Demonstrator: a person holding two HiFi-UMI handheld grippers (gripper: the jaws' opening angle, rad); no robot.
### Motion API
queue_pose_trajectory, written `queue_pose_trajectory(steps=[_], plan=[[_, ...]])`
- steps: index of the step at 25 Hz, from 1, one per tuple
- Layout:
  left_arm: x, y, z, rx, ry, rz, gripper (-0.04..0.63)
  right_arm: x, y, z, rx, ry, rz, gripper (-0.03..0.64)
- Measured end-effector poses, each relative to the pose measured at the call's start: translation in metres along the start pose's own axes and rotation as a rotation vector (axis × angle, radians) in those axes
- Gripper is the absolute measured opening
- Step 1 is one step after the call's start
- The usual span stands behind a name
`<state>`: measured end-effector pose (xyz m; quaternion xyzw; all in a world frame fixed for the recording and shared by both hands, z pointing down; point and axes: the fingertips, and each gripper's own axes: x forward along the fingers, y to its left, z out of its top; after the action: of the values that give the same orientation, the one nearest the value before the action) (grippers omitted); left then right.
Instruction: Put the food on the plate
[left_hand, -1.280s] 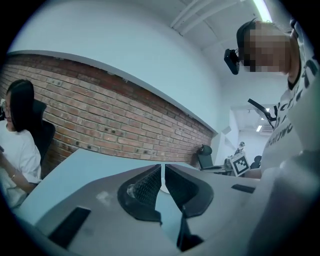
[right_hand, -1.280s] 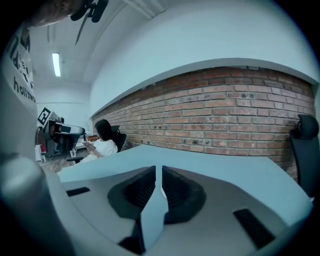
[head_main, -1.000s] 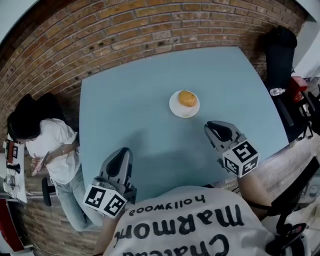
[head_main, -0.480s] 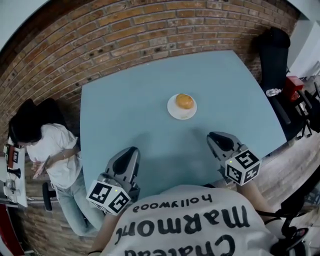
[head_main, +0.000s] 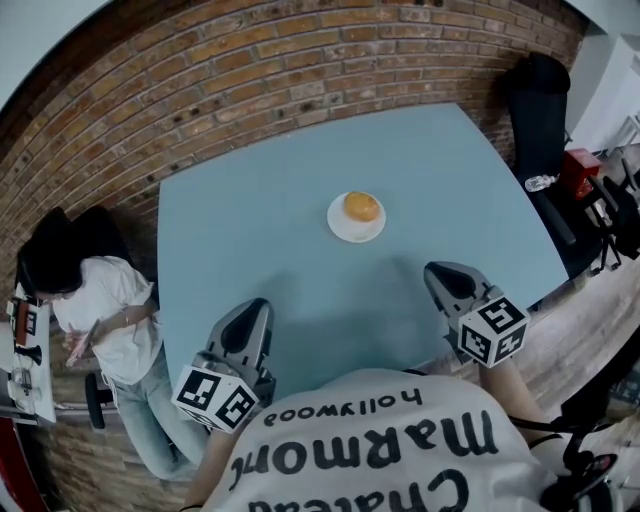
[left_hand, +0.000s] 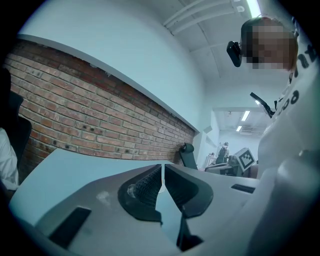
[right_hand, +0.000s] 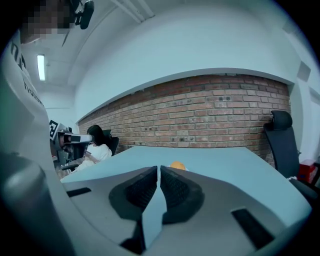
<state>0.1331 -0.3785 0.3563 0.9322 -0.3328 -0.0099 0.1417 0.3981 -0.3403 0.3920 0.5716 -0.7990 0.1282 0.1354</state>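
Note:
An orange bun (head_main: 361, 206) lies on a small white plate (head_main: 352, 231) near the middle of the light blue table (head_main: 260, 220). My left gripper (head_main: 256, 312) hovers over the table's near edge, left of the plate and well short of it, jaws shut and empty (left_hand: 162, 172). My right gripper (head_main: 442, 274) is at the near right, also apart from the plate. Its jaws have just closed the last bit with nothing between them (right_hand: 159, 172). In the right gripper view the bun (right_hand: 177, 165) peeks over the jaw tips, far ahead.
A brick wall (head_main: 230, 70) runs behind the table. A person in a white shirt (head_main: 100, 290) sits off the table's left side. A black chair (head_main: 540, 100), a red object (head_main: 578, 172) and a bottle (head_main: 540, 183) are at the right.
My right gripper has drawn back from the plate toward the table's near right edge. The left gripper has barely moved. The bun and plate lie as before.

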Motion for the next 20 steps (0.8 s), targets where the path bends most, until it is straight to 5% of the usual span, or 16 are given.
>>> queue_pose_trajectory(steps=[20], plan=[[-0.005, 0.000, -0.002, 0.005, -0.012, 0.028, 0.023, -0.008, -0.014, -0.007, 0.025, -0.011, -0.040, 0.026]])
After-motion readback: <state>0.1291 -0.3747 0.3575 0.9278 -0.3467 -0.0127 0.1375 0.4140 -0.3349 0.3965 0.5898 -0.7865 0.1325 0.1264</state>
